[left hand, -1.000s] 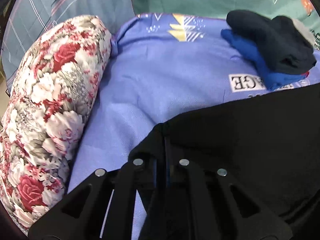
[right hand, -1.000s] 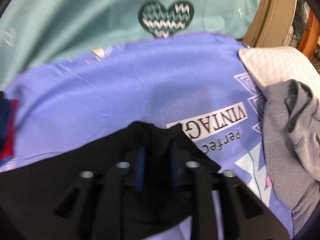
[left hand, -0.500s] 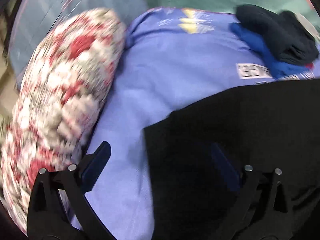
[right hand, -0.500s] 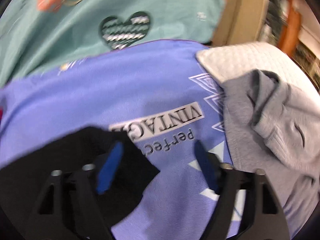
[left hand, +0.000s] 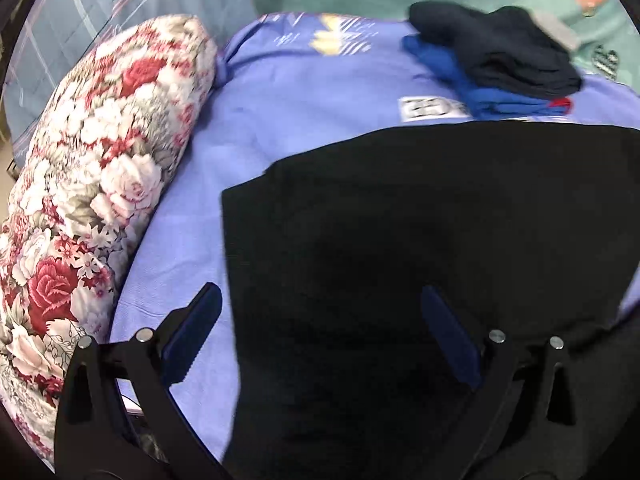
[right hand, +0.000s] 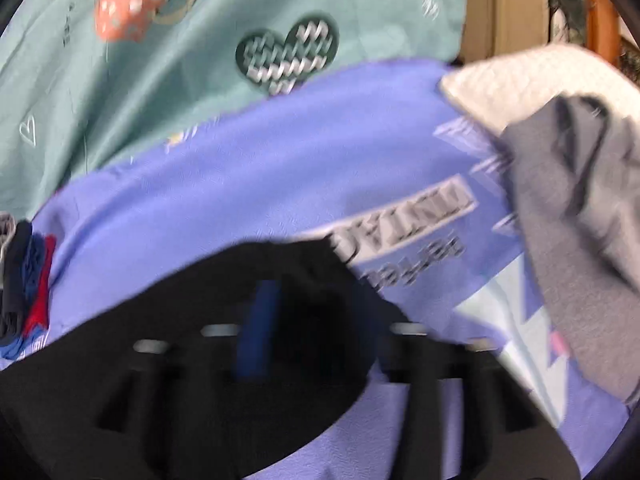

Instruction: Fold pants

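The black pants (left hand: pixel 420 240) lie spread flat on a purple printed sheet (left hand: pixel 300 100). My left gripper (left hand: pixel 320 296) hovers open over their left edge. One blue pad (left hand: pixel 196 332) is above the sheet and the other (left hand: pixel 448 332) above the black cloth, and nothing is gripped. In the blurred right wrist view, the right-hand corner of the pants (right hand: pixel 200 320) lies between the fingers of my right gripper (right hand: pixel 324 312). Its jaws are opening and stand apart. One blue pad (right hand: pixel 256 328) shows; dark cloth hides the other.
A floral bolster (left hand: pixel 100 168) runs along the sheet's left side. A folded pile of dark and blue clothes (left hand: pixel 492 52) sits at the back, also seen as the pile (right hand: pixel 24 280). A crumpled grey garment (right hand: pixel 580 220) and a white pillow (right hand: pixel 520 76) lie on the right.
My left gripper let go of the pants' left corner, opened wide and drew back. My right gripper released its corner, swung right, then came back over the corner.
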